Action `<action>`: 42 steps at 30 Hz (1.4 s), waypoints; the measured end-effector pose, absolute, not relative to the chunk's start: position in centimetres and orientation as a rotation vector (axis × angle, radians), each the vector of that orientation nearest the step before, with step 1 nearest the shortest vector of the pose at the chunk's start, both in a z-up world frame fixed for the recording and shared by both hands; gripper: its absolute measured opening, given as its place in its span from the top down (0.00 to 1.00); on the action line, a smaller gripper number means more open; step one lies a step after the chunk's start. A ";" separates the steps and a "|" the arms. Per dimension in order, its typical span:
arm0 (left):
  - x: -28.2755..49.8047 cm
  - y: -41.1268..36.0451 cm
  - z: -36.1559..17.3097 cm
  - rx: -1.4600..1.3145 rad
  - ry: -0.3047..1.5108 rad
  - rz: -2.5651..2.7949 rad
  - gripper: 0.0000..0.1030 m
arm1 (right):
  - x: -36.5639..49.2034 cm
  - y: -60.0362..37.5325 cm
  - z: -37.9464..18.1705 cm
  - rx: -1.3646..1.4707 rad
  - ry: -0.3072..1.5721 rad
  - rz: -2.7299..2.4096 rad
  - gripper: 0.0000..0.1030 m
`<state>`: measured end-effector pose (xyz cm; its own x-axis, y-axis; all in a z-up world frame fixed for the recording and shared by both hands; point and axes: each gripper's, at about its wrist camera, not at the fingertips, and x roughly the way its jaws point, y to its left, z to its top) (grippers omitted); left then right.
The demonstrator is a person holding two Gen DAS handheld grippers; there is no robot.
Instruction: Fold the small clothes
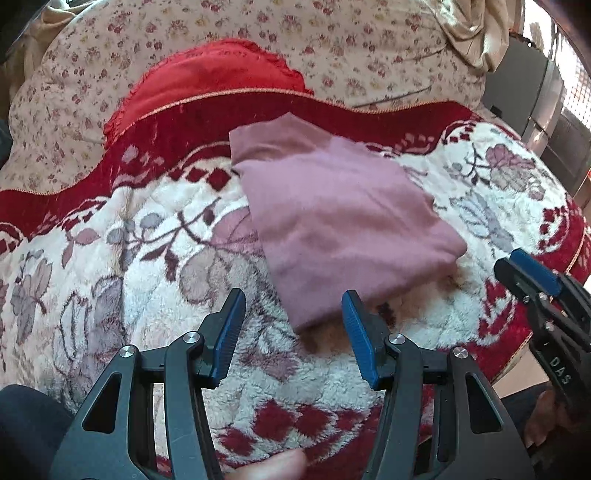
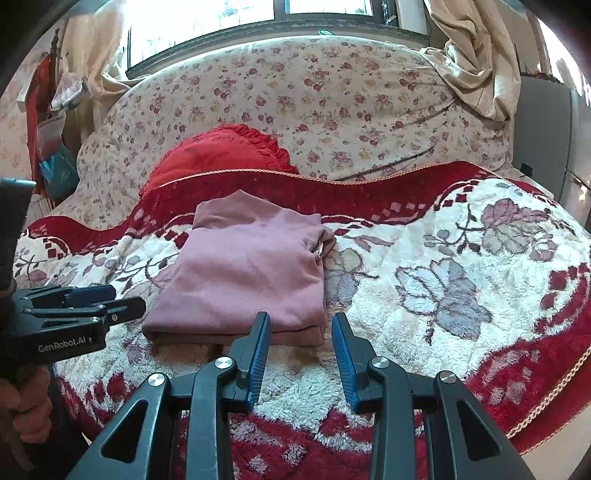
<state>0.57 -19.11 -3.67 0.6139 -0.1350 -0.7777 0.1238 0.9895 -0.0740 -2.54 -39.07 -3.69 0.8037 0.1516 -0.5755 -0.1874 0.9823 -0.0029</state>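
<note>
Left gripper (image 1: 293, 332), lower centre of the left wrist view: the blue-padded jaws are seen parted about halfway, with nothing between them; the near corner of the folded pink garment (image 1: 343, 221) lies just beyond the tips, untouched. Right gripper (image 2: 300, 347), lower centre of the right wrist view: the jaws are held apart more narrowly, also empty, with the garment's near folded edge just ahead of them. The garment is shown folded into a compact rectangle at mid-frame, resting on a fleecy red-and-white floral blanket (image 2: 461, 295). A red ruffled cushion (image 2: 221, 151) is seen behind it, against a floral quilt (image 2: 332, 92) in the upper frame. A window (image 2: 207, 22) is visible along the top edge.
</note>
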 end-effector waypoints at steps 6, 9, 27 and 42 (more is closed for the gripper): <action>0.6 -19.3 -4.0 -0.009 0.917 -0.158 0.23 | -2.5 -39.0 -3.7 -0.053 0.605 0.189 0.68; 0.6 -19.4 -4.0 -0.006 0.915 -0.163 0.23 | -2.4 -39.1 -3.7 -0.039 0.598 0.176 0.66; 0.6 -19.8 -4.3 0.002 0.920 -0.183 0.01 | -2.0 -39.1 -4.4 -0.040 0.646 0.139 0.31; 0.2 -19.5 -3.8 -0.027 0.891 -0.205 0.01 | -2.3 -38.5 -4.3 -0.063 0.628 0.149 0.31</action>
<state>0.19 -19.50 -3.81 0.6102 -0.1890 -0.7694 0.1664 0.9800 -0.1087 -2.32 -38.52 -4.33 0.7991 0.1196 -0.5892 -0.1578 0.9874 -0.0137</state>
